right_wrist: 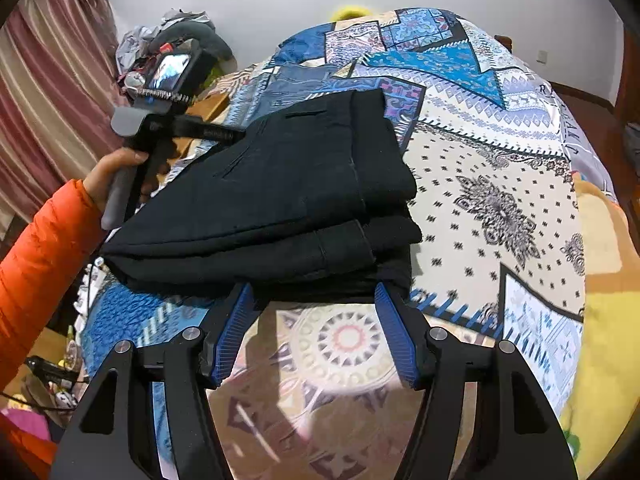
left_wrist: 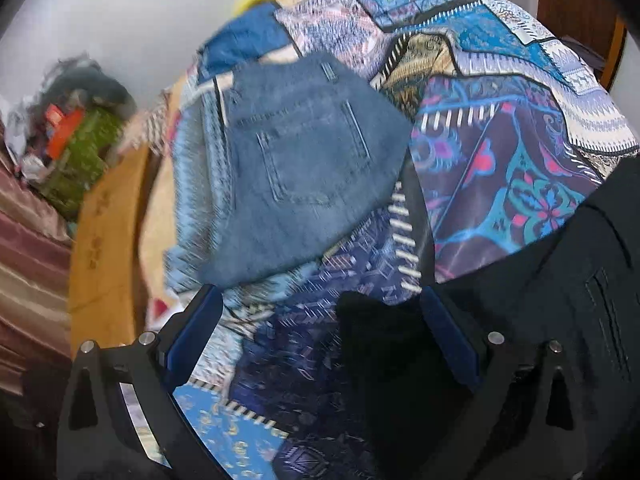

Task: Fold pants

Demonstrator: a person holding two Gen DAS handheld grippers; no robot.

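- Where my right gripper (right_wrist: 314,328) fills the bottom of the right wrist frame, its blue pads (right_wrist: 234,332) stand apart, clamping nothing; both tips sit at the near edge of the folded black pants (right_wrist: 276,196), and I cannot tell whether they touch the cloth
- Those pants lie stacked in layers at mid-frame on the patchwork bedspread (right_wrist: 492,184)
- At left of that frame a hand (right_wrist: 116,176) in an orange sleeve (right_wrist: 44,248) holds my left gripper beside the pants
- In the left wrist frame my left gripper (left_wrist: 320,312) is spread wide and released, with bedspread and a dark fold of black cloth between its fingers
- Beyond it, at centre, lie folded blue jeans (left_wrist: 304,160), pocket up; everything there is blurred
- Farthest, at upper left, a cluttered heap (left_wrist: 76,136) sits against the white wall (left_wrist: 132,8)
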